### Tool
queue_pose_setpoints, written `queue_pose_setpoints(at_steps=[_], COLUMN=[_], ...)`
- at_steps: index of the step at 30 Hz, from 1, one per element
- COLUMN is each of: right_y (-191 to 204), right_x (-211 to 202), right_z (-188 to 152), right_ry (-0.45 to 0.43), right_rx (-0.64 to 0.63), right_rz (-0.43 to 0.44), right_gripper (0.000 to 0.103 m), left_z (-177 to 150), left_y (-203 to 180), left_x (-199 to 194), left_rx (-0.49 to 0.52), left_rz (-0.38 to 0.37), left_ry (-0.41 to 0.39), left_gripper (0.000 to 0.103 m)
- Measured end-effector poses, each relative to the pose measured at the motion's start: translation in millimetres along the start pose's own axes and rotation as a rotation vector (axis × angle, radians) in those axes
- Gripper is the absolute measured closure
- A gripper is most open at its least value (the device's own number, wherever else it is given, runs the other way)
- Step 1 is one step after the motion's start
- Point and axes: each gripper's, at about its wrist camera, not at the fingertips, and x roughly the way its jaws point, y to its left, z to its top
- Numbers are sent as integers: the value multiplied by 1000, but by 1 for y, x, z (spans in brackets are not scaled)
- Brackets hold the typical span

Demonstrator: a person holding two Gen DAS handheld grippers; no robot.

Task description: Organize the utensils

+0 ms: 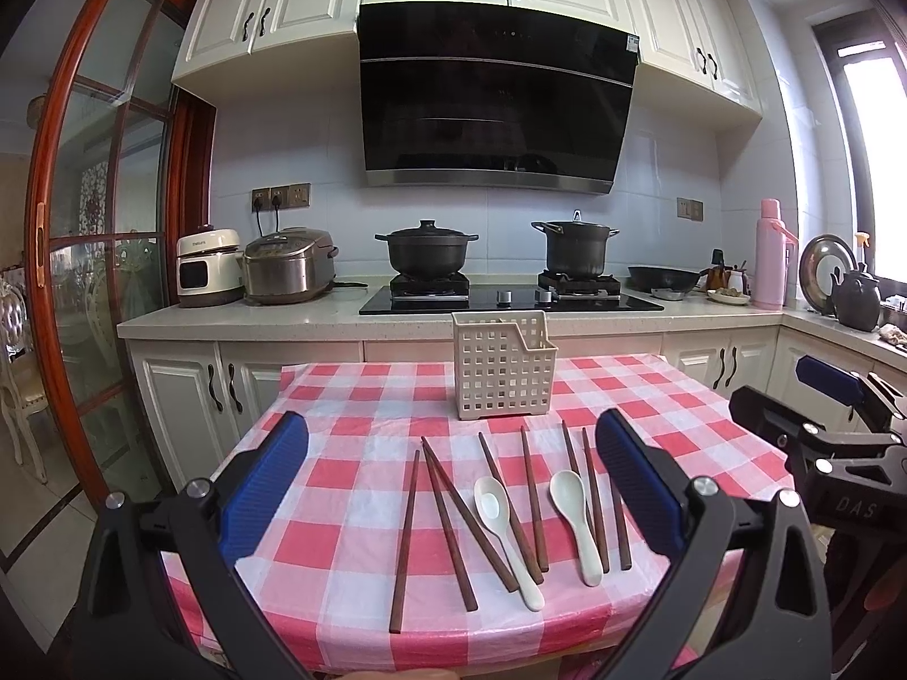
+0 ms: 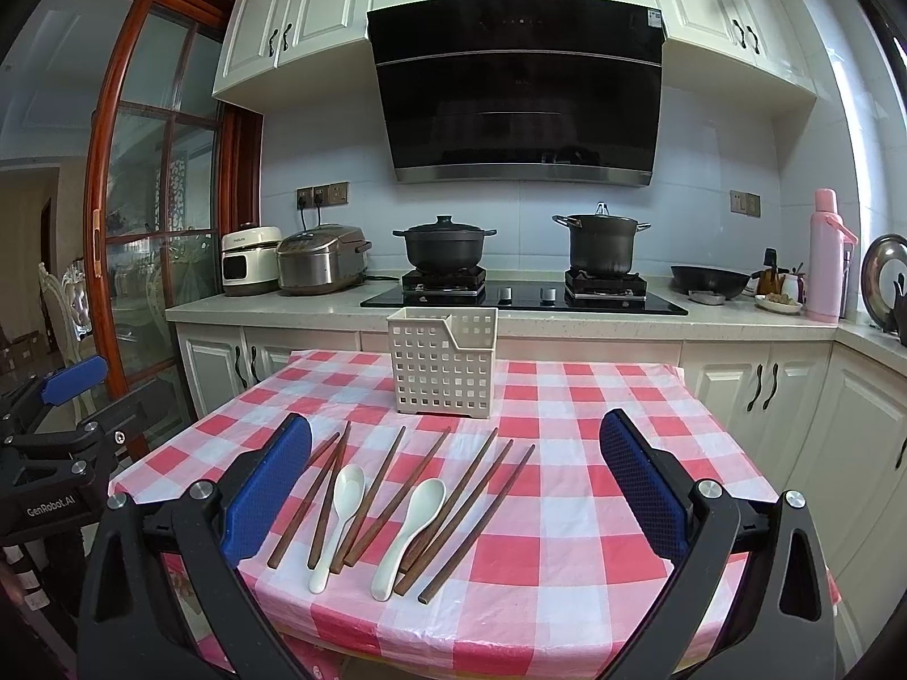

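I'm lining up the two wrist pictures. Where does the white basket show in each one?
Left wrist: basket stands just right of centre, at the far end of the checked table, beyond the chopsticks and spoons.
Right wrist: basket stands just left of centre, again behind the utensils.
Shared landmark: the black range hood above and behind it.

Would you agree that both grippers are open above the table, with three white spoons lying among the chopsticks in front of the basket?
Not quite: there are two spoons, not three, as the left wrist view shows. The rest holds: the left gripper and right gripper are open above the table, and the spoons lie among the chopsticks in front of the basket.
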Motion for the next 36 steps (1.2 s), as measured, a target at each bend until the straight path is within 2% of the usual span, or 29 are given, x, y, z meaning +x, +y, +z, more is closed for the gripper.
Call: queue_pose_setpoints(at_steps=[36], right_y=[3], right_x=[1], right_z=[1], right_ry=[2], right_rx=[14], right_rz=[11], right_gripper=[7], left_z=[1], left_y=[-4], left_x=[0], left_rx=[6], left_rz=[-4], left_ry=[-1], left_gripper=[5])
